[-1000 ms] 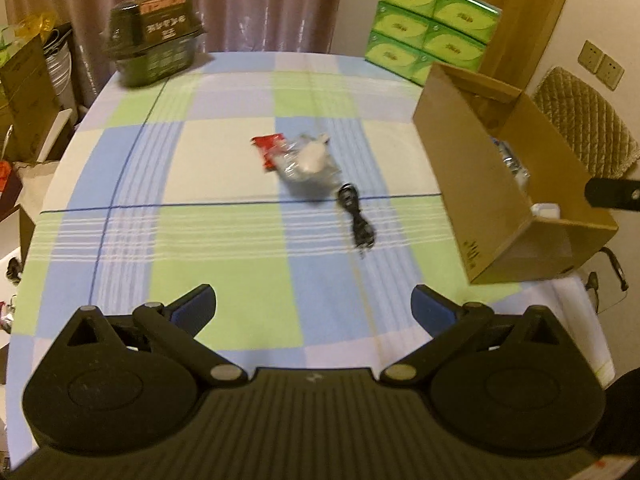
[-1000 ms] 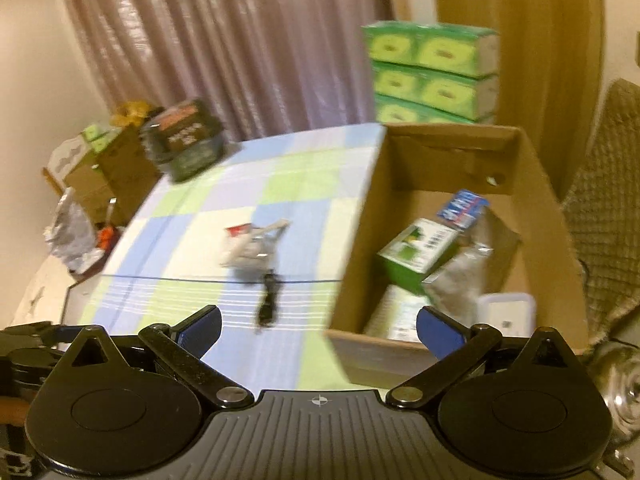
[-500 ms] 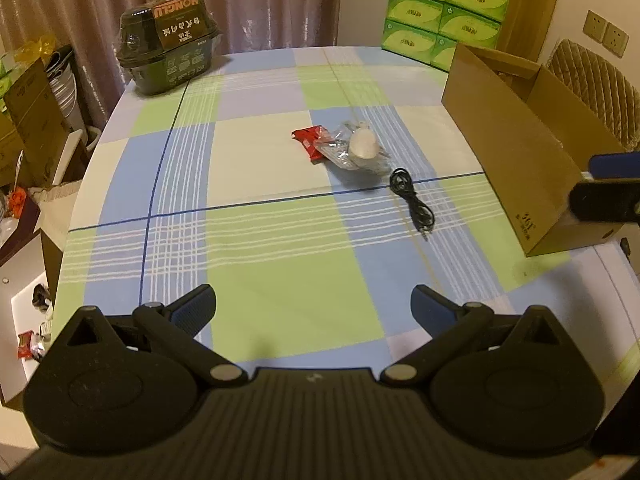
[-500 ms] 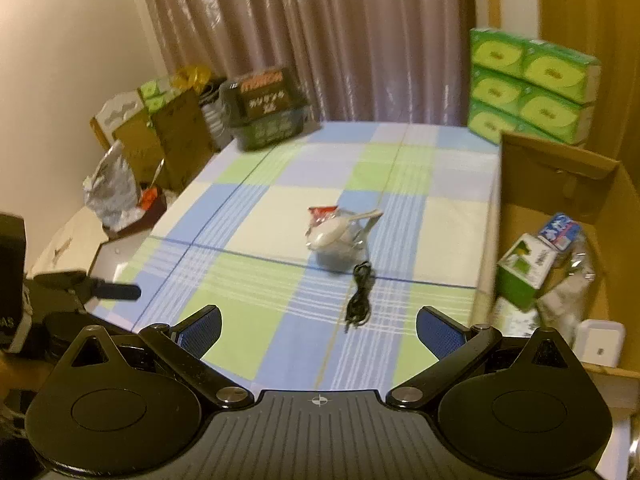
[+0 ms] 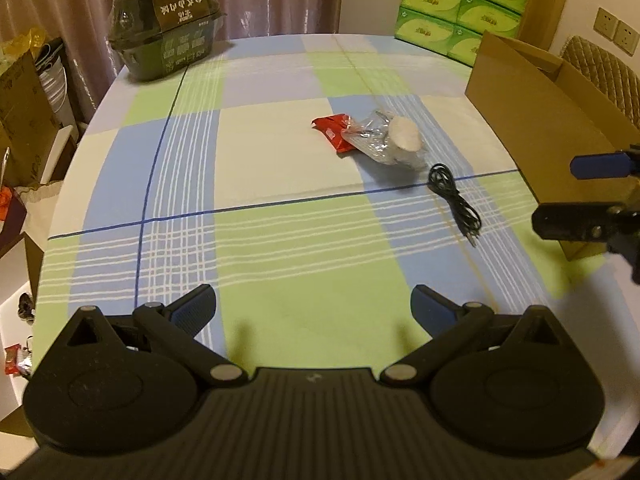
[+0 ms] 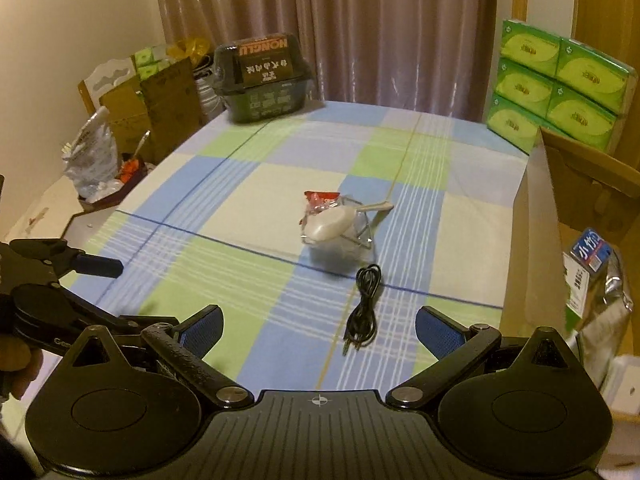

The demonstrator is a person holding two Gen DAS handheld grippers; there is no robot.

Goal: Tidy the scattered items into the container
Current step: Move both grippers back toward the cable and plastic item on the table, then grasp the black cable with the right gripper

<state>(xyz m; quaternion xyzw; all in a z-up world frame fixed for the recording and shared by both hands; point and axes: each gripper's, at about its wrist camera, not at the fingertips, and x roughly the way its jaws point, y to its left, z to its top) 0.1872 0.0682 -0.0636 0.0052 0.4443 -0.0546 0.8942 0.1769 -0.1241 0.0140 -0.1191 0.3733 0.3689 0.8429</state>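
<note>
On the checked tablecloth lie a red snack packet (image 5: 334,130) (image 6: 320,197), a clear plastic bag with a white rounded item (image 5: 394,142) (image 6: 332,226), and a coiled black cable (image 5: 454,196) (image 6: 364,308). The open cardboard box (image 5: 532,120) (image 6: 536,240) stands at the table's right side and holds several packets. My left gripper (image 5: 314,306) is open and empty above the near table edge. My right gripper (image 6: 318,328) is open and empty, with the cable just ahead of it. Each gripper shows at the edge of the other's view.
A dark wrapped container (image 5: 168,24) (image 6: 262,76) sits at the far left of the table. Green tissue packs (image 5: 460,4) (image 6: 556,88) are stacked behind the box. Cardboard boxes and bags (image 6: 120,136) crowd the floor left of the table. A padded chair (image 5: 604,76) stands at right.
Both grippers have pulled back and swung left, away from the box. The right wrist view now faces the scattered items rather than the box's inside. Nothing on the table moved.
</note>
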